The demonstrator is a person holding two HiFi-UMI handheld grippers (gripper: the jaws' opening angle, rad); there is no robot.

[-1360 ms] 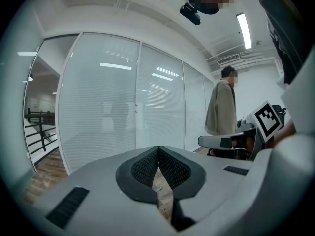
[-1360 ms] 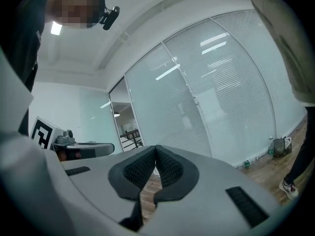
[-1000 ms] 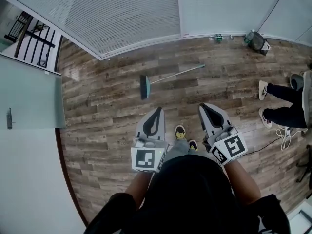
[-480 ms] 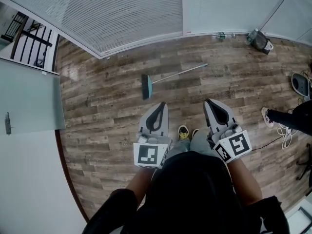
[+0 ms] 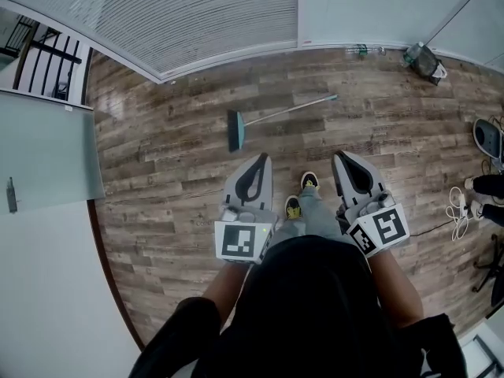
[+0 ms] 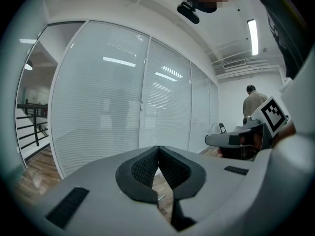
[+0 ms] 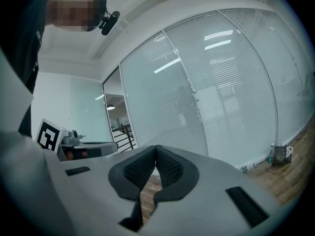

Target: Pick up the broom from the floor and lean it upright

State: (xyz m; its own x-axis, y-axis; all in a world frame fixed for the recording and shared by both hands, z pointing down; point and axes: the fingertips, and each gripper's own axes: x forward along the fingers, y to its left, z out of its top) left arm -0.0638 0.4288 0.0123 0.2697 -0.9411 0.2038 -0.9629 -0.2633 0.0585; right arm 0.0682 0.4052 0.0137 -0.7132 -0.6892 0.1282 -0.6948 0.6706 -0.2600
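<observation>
On the floor (image 5: pixel 173 179), the broom (image 5: pixel 279 115) lies well beyond the left gripper (image 5: pixel 264 157) and right gripper (image 5: pixel 339 155), fingers (image 6: pixel 140 168) closed.

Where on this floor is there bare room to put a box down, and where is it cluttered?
Bare boards run from the broom left to the glass door, and between the broom and the wall of blinds. Crowded: the right edge, with cables and a person's shoe, and the far wall's right end, with a bag and a bottle.
</observation>
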